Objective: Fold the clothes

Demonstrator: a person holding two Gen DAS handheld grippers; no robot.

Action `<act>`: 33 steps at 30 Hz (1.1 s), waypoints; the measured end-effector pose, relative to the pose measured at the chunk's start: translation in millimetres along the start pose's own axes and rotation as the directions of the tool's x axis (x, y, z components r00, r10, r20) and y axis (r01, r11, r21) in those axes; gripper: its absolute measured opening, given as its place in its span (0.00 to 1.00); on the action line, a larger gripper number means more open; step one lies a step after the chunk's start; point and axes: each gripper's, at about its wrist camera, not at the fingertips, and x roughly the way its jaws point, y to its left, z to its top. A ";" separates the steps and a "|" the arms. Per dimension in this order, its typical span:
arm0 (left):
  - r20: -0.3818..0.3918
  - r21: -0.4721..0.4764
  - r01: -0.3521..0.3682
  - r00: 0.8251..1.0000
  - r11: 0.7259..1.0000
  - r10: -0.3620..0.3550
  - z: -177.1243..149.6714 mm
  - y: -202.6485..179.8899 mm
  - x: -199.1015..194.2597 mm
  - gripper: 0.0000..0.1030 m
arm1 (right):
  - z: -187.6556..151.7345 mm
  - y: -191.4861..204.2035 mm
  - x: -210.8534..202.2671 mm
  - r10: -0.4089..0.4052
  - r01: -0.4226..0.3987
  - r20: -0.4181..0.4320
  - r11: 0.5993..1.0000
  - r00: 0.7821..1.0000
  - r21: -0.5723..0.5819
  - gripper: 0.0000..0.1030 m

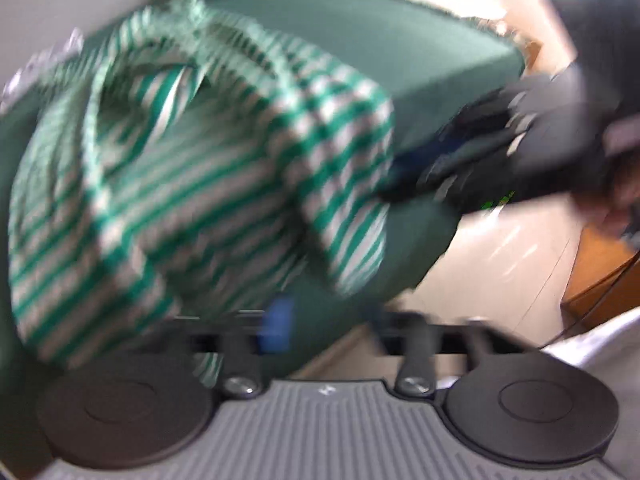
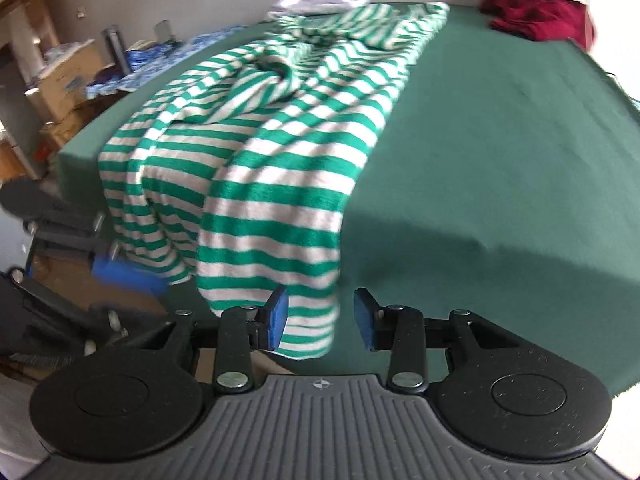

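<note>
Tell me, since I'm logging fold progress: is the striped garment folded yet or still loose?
Still loose. The striped garment lies rumpled on the green table, bunched mid-body, its lower edge hanging over the table's near edge.

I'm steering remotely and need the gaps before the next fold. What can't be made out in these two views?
- Left wrist view: motion blur smears the striped shirt; whether the left gripper is open or shut cannot be told.
- Right wrist view: the shirt's hem between the right gripper pads; contact unclear.
- Red garment: small, type unreadable.
</note>
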 end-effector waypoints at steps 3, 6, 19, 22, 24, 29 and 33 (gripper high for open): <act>0.004 0.038 -0.009 1.000 0.999 0.009 17.0 -5.3 17.3 0.49 | 0.4 -1.3 10.3 0.035 -0.034 0.017 0.999 0.999 -0.038 0.38; -0.067 0.046 0.020 0.998 0.999 -0.017 20.3 -2.7 38.6 0.02 | -2.4 -1.3 17.8 0.040 -0.040 -0.011 0.997 0.999 -0.061 0.08; -0.112 -0.009 0.033 0.993 0.999 -0.034 -2.3 -3.4 43.2 0.02 | -11.8 6.8 9.3 0.074 -0.075 -0.054 0.997 0.996 -0.003 0.10; -0.158 -0.014 0.018 0.987 1.000 -0.020 -15.2 -1.8 46.8 0.09 | -13.3 12.9 9.0 0.053 -0.056 -0.075 0.997 0.996 -0.048 0.17; -0.189 -0.017 0.007 0.982 1.000 -0.010 -23.8 -0.6 49.2 0.12 | -14.7 10.6 10.1 0.047 -0.051 -0.091 0.998 0.995 -0.040 0.21; -0.262 -0.023 -0.027 0.965 0.999 0.020 -51.7 3.6 48.2 0.13 | -14.5 7.4 10.6 0.006 -0.017 -0.096 0.994 0.995 -0.109 0.43; -0.266 -0.054 -0.148 0.955 0.988 0.128 -94.3 26.5 15.9 0.45 | -8.4 -1.1 16.6 0.033 -0.047 -0.103 0.989 0.994 -0.141 0.46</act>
